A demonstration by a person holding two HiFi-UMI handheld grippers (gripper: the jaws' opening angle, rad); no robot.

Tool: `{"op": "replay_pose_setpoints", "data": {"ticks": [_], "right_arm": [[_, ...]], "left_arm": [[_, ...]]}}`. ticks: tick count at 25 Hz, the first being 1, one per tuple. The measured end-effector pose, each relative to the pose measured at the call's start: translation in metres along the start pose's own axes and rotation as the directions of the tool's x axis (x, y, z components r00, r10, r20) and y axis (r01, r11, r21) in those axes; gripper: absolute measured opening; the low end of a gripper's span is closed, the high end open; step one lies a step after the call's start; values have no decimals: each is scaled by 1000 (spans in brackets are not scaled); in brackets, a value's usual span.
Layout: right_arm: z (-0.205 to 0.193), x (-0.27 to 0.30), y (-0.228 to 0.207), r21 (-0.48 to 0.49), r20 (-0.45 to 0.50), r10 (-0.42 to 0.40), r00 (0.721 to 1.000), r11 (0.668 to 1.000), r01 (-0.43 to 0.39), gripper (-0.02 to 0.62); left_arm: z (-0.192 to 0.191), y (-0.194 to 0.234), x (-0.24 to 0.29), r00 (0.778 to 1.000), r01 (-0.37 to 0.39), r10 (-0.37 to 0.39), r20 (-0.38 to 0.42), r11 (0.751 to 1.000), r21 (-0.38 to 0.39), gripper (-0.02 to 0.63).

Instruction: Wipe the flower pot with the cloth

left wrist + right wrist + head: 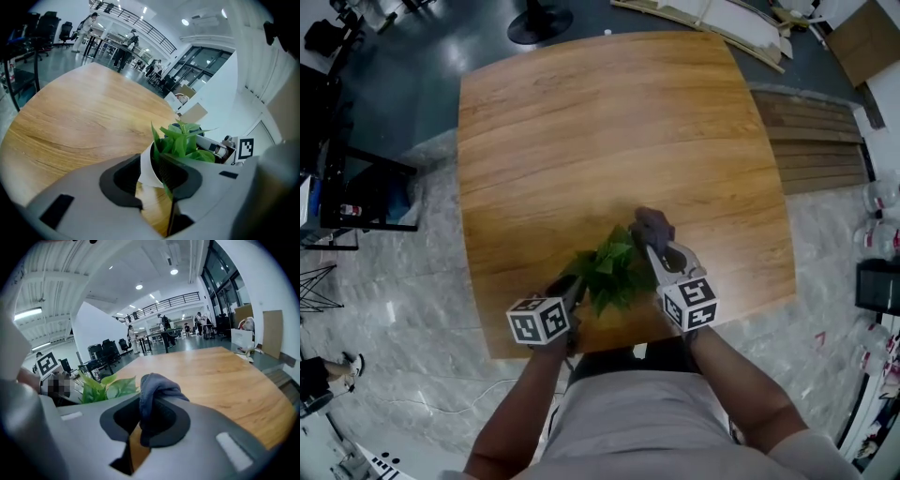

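A small plant with green leaves (609,270) stands in a white pot (146,169) near the front edge of the wooden table (581,122); in the head view the leaves hide the pot. My left gripper (151,182) is open, one jaw inside the pot's rim and one outside, with table showing through the gap. Seen from the head, my left gripper (574,287) is at the plant's left side. My right gripper (149,423) is shut on a bunched grey-blue cloth (155,386), raised just right of the plant (108,389). From above, the cloth (652,225) hangs at the plant's upper right.
The table's front edge (581,349) runs right under both grippers. A stack of wooden planks (814,141) lies on the floor to the right. A black shelf (356,192) stands to the left and a black fan base (539,21) beyond the far edge.
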State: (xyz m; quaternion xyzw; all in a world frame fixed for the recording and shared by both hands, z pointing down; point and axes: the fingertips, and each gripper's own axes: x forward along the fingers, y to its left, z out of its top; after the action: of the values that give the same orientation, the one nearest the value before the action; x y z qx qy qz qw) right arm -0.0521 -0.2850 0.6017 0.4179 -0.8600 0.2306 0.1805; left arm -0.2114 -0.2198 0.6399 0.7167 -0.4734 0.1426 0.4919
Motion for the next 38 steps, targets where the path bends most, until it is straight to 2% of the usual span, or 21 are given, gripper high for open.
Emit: {"op": "replay_pose_setpoints", "data": {"ticks": [6, 10, 14, 15, 17, 19, 22, 25, 29, 33, 38], "right_arm": [[43, -36, -3, -87, 62, 29, 998, 996, -23, 37], [73, -70, 9, -161, 107, 81, 991, 985, -64, 37], [104, -111, 25, -242, 161, 169, 972, 962, -127, 37], [113, -124, 28, -255, 177, 193, 965, 956, -144, 37], [128, -152, 31, -275, 211, 230, 950, 947, -168, 37], [140, -178, 33, -291, 246, 262, 933, 939, -186, 37], [157, -213, 44, -322, 285, 315, 905, 921, -219, 37], [169, -249, 57, -352, 310, 352, 883, 905, -237, 37], [181, -287, 71, -386, 342, 393, 854, 887, -254, 35], [197, -306, 81, -438, 366, 425, 828, 864, -250, 35], [207, -323, 87, -466, 384, 446, 808, 850, -248, 35]], "left_arm": [[17, -20, -23, 996, -8, 1, 91, 998, 69, 122], [42, -50, -60, 974, -47, 15, 226, 989, 138, 123], [64, -107, -103, 915, -111, 12, 403, 968, 223, 120], [67, -124, -115, 895, -134, 13, 447, 962, 239, 116], [72, -160, -138, 847, -180, 11, 531, 947, 267, 45], [75, -196, -159, 797, -211, -4, 604, 935, 285, 10], [81, -244, -195, 730, -239, -25, 683, 927, 289, 6], [79, -284, -224, 680, -279, -32, 732, 913, 298, 6], [72, -313, -243, 647, -330, -15, 762, 896, 298, 6], [72, -322, -250, 618, -360, 6, 786, 891, 276, 6], [70, -334, -259, 602, -382, 17, 798, 884, 269, 6]]}}
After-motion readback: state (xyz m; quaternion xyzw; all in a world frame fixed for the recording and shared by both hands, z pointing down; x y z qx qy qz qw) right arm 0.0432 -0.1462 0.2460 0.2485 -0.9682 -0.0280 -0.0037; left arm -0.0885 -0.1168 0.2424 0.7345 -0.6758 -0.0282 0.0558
